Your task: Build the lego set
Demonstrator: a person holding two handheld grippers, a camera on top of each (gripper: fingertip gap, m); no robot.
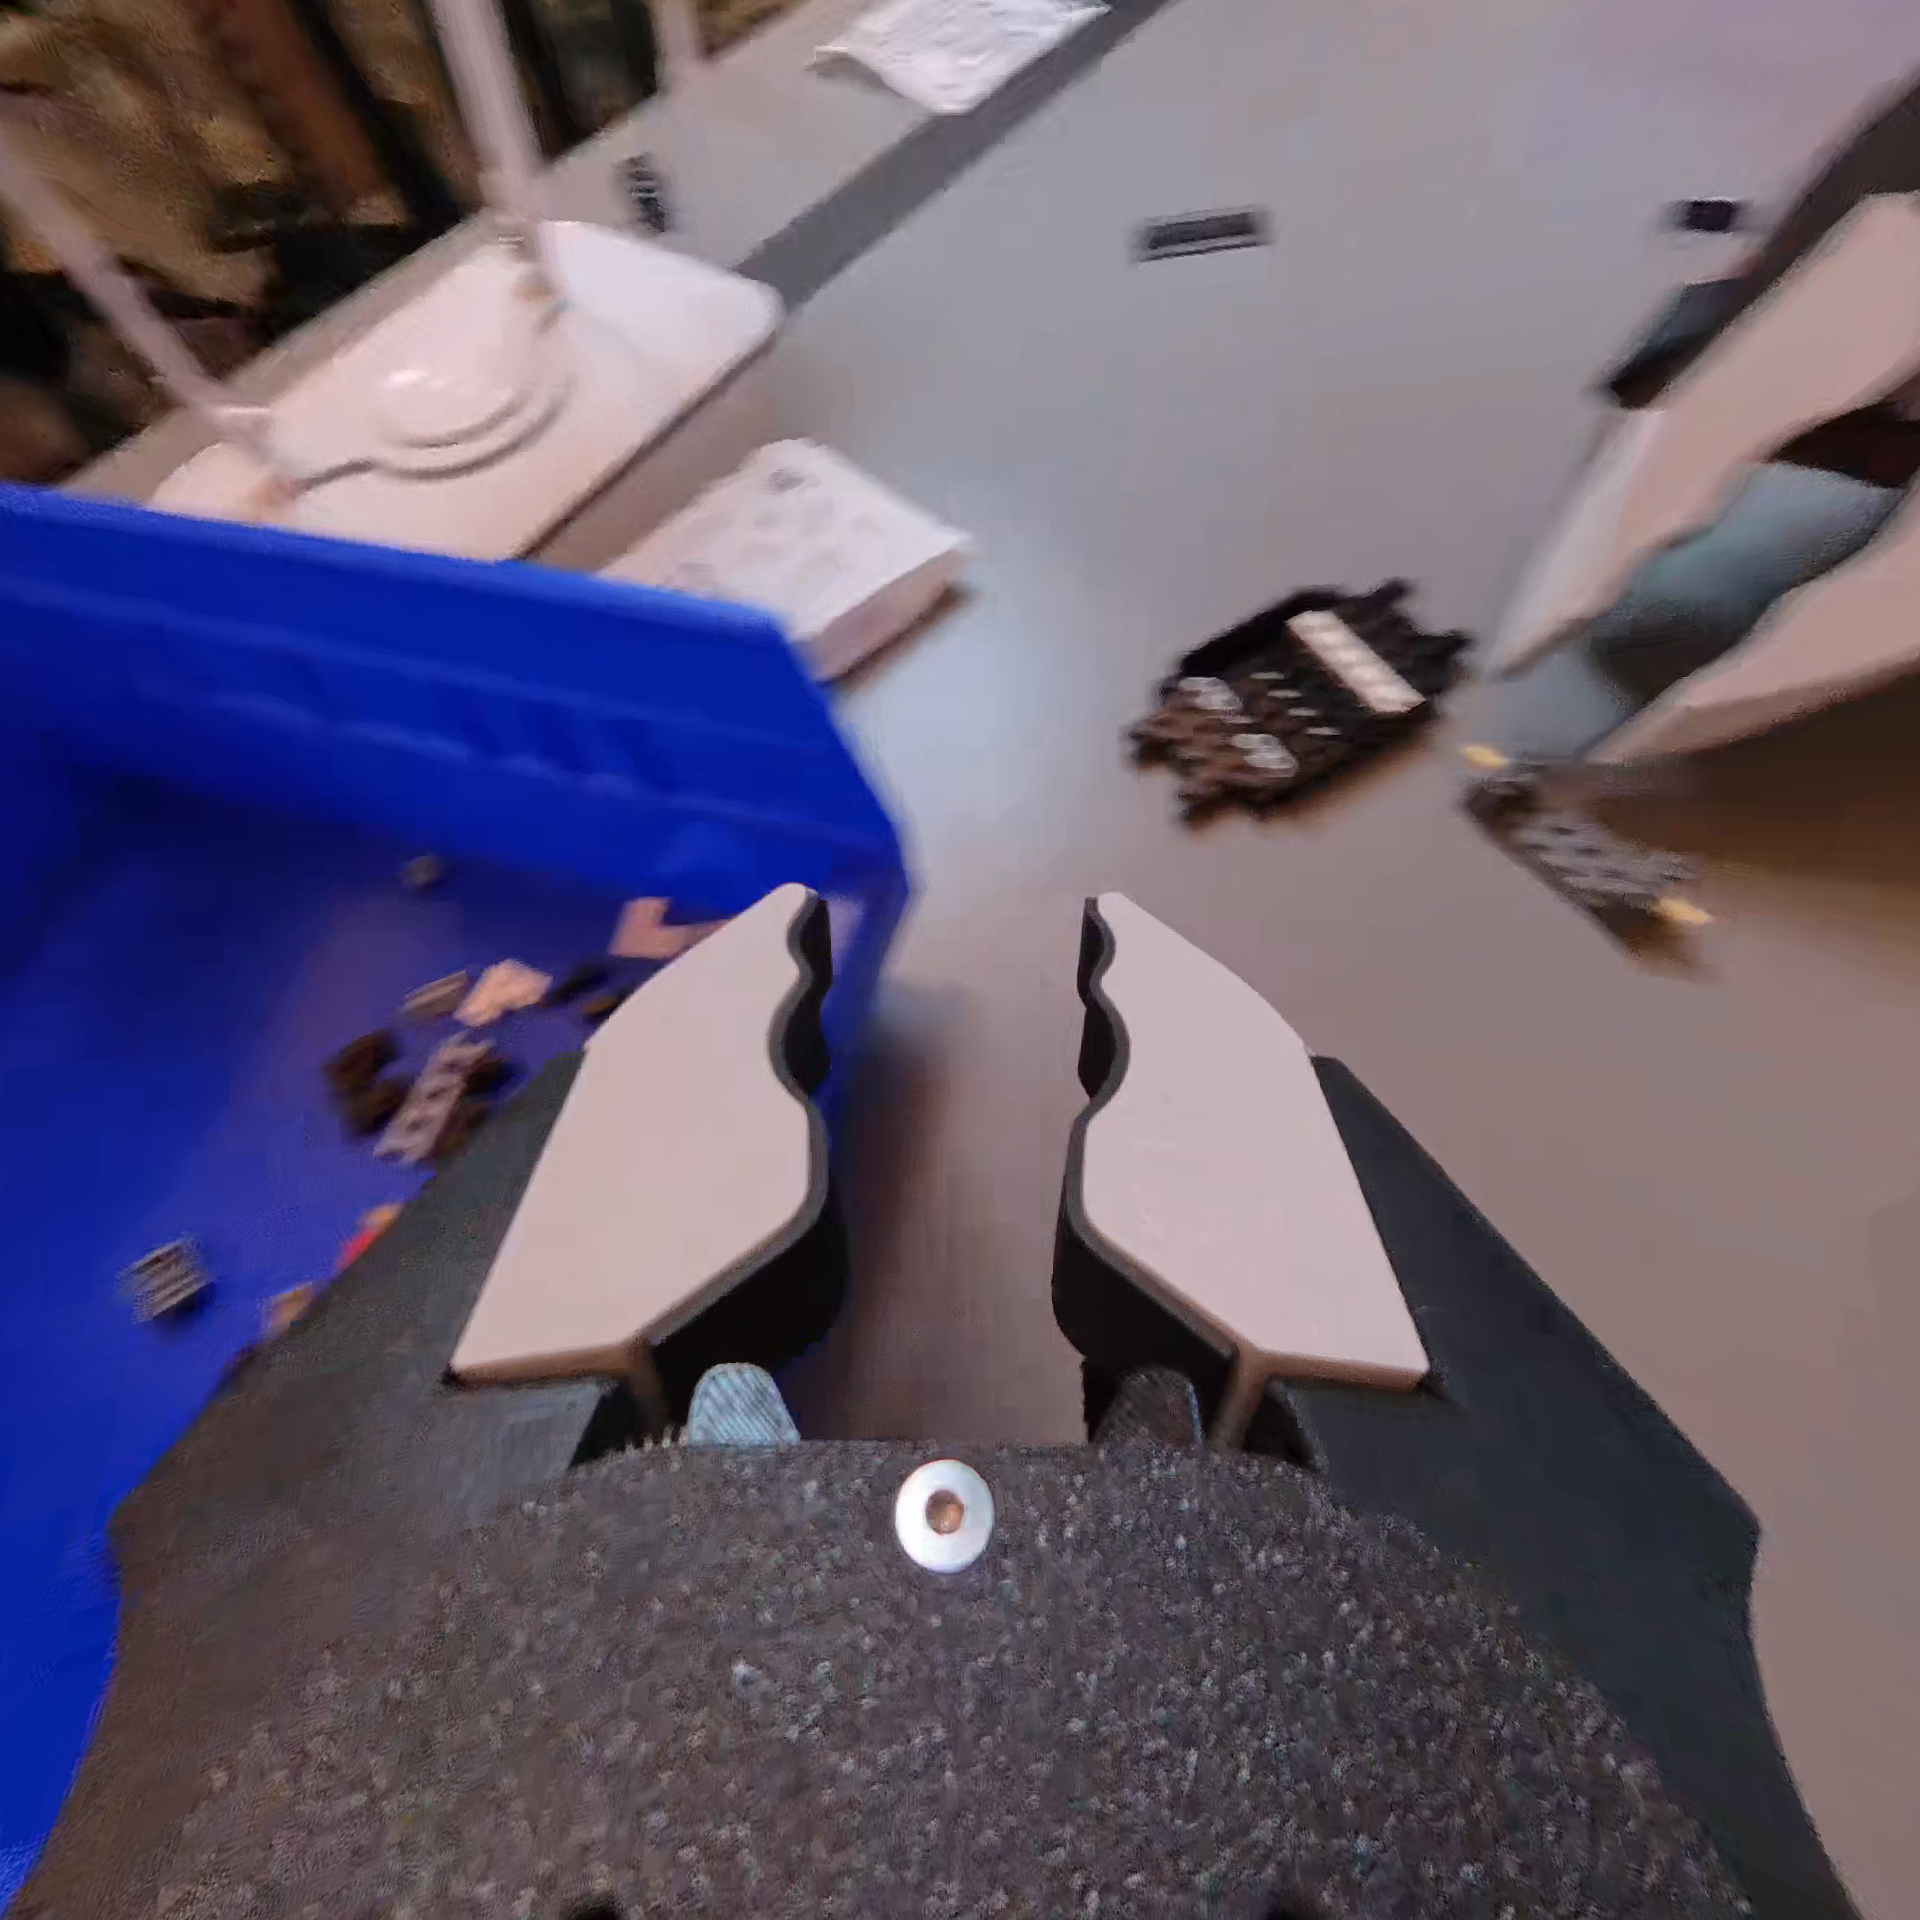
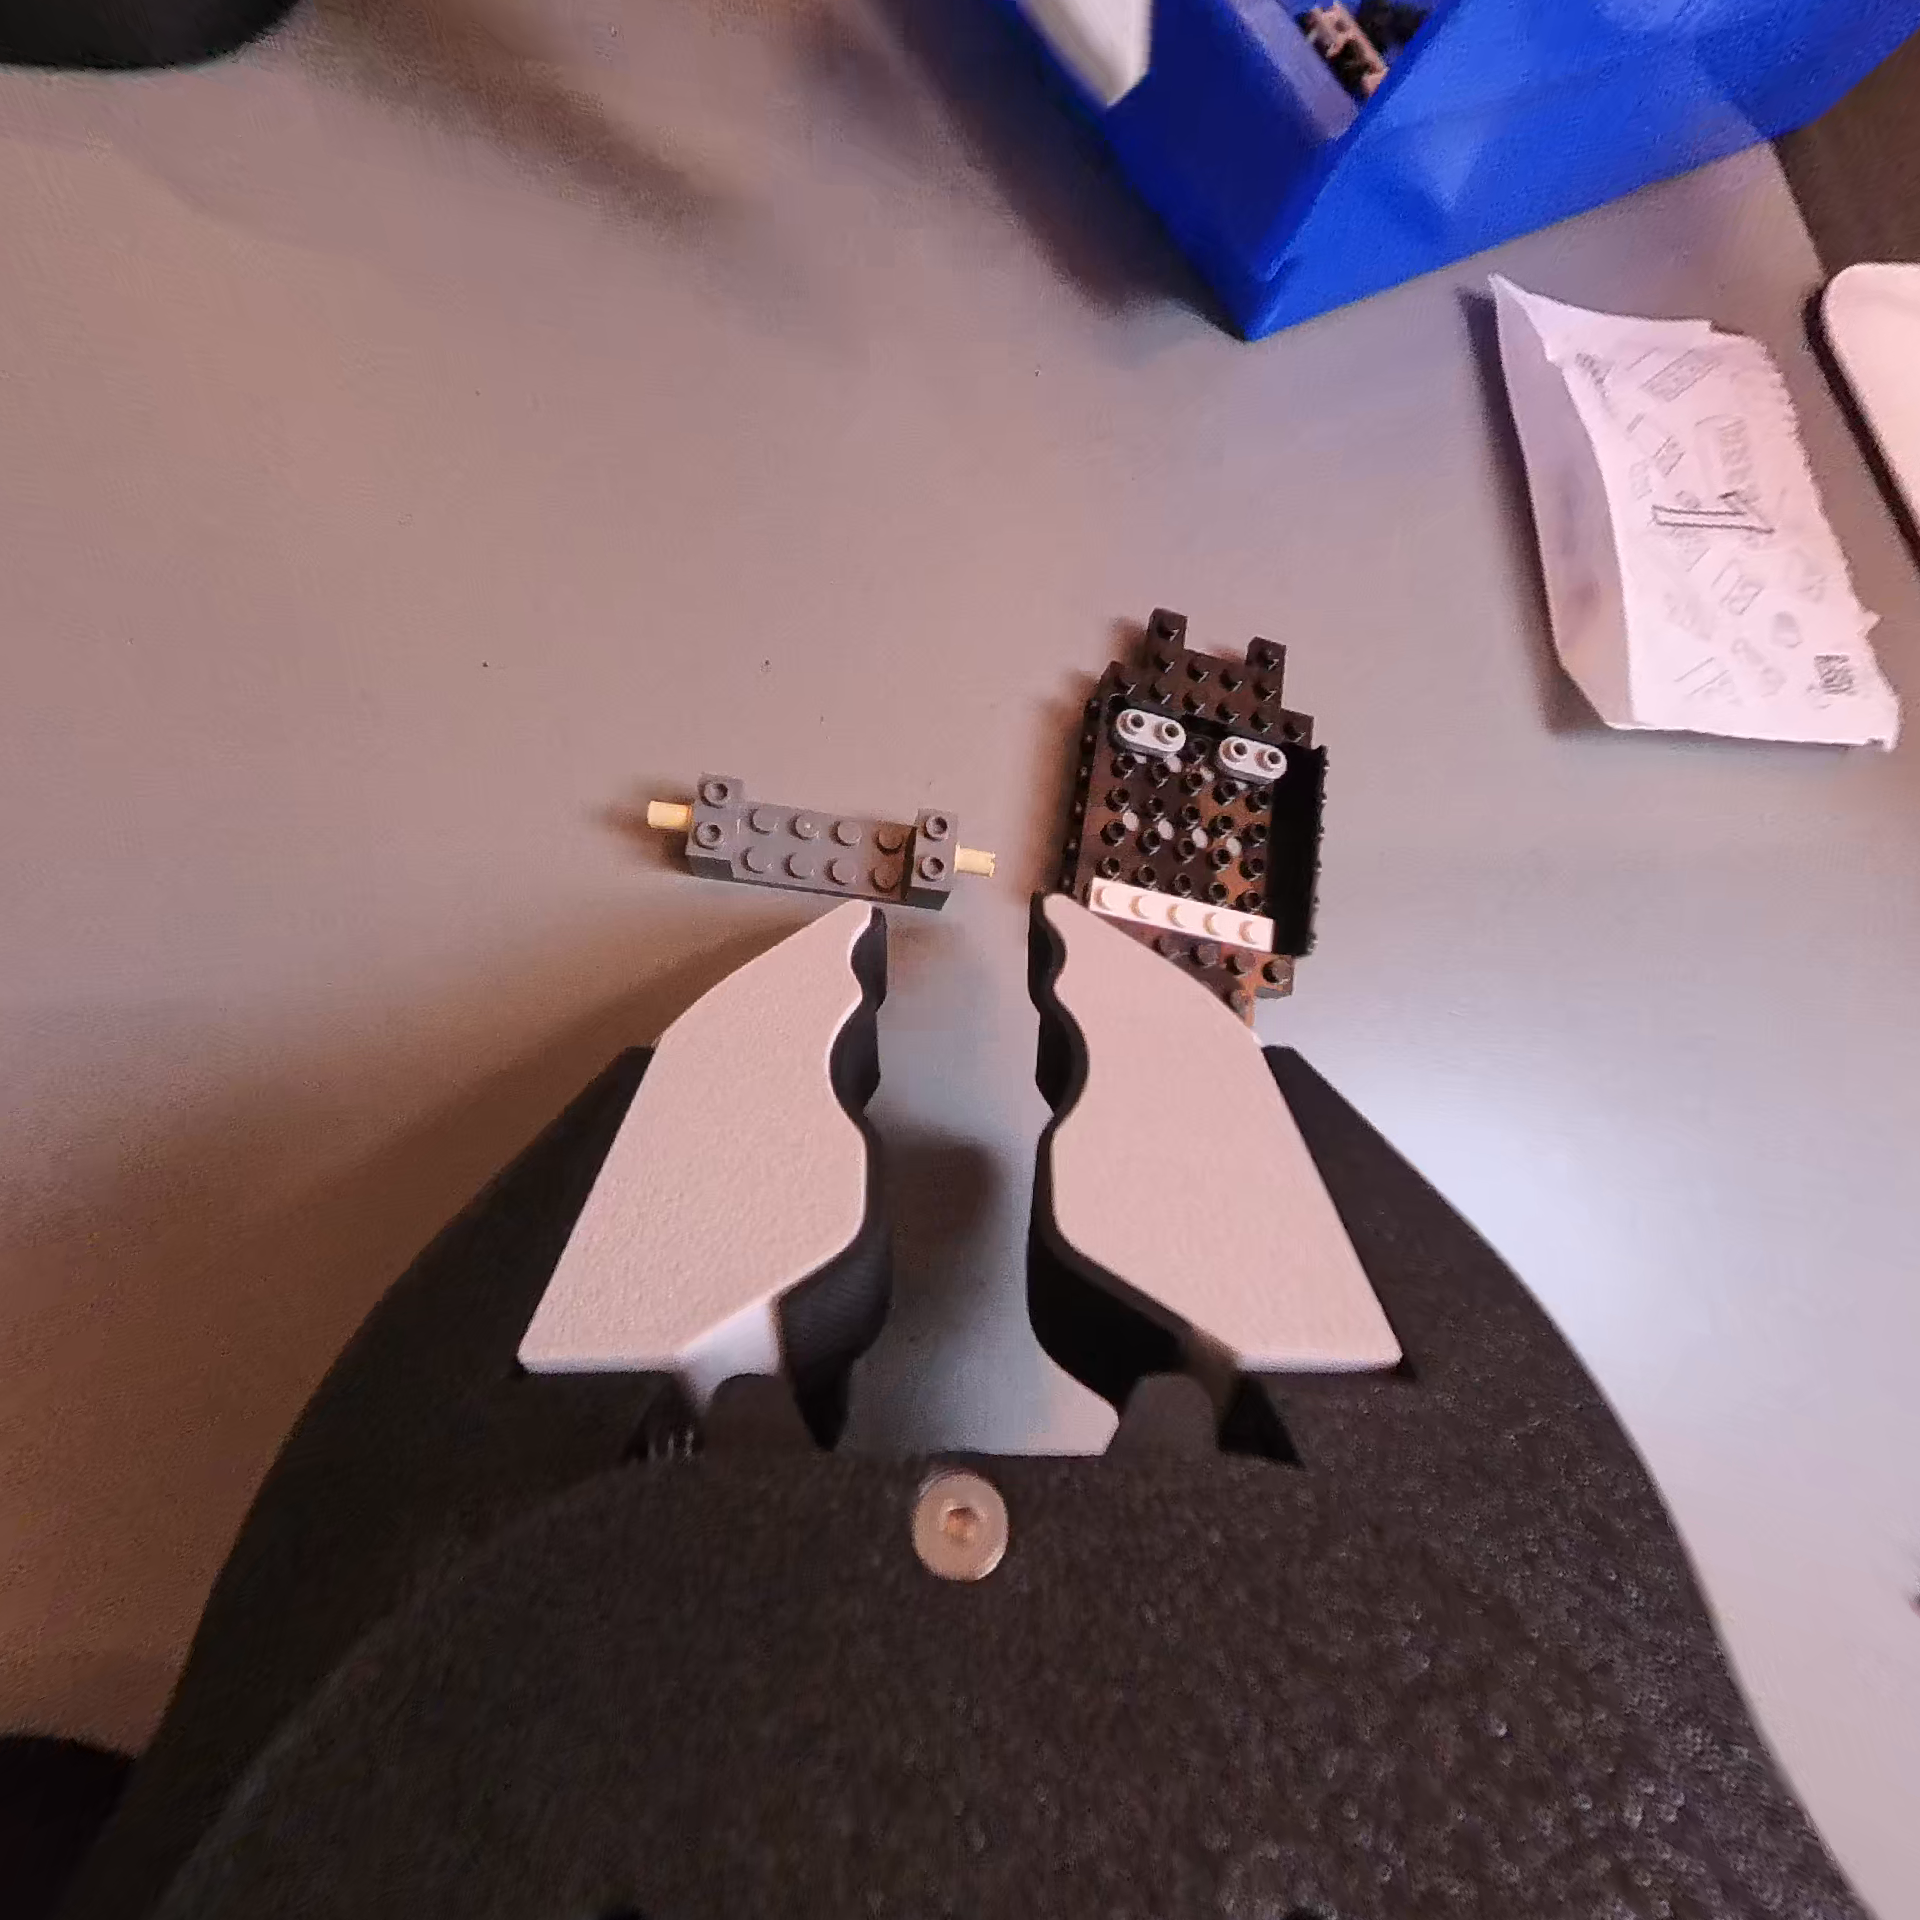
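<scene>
My left gripper [image 1: 956, 914] is open and empty, at the right corner of a blue bin [image 1: 312, 727] that holds several small loose bricks [image 1: 436, 1070]. My right gripper [image 2: 956, 920] is open and empty above the grey table. Just beyond its left fingertip lies a grey brick piece [image 2: 821, 847] with cream pegs at both ends. Beyond its right fingertip lies a black studded brick assembly [image 2: 1205, 810] with a white strip and two grey rounded plates. The assembly [image 1: 1299, 696] and the grey piece [image 1: 1579, 852] show blurred in the left wrist view, with the other gripper's fingers [image 1: 1714, 499] above them.
A printed paper sheet [image 2: 1683, 540] lies right of the assembly; it also shows in the left wrist view [image 1: 800, 551]. The blue bin [image 2: 1403, 145] is at the top right of the right wrist view. A white stand base [image 1: 468, 395] and another paper [image 1: 956, 42] lie farther off. The tips of one gripper are about 15 cm away from the tips of the other.
</scene>
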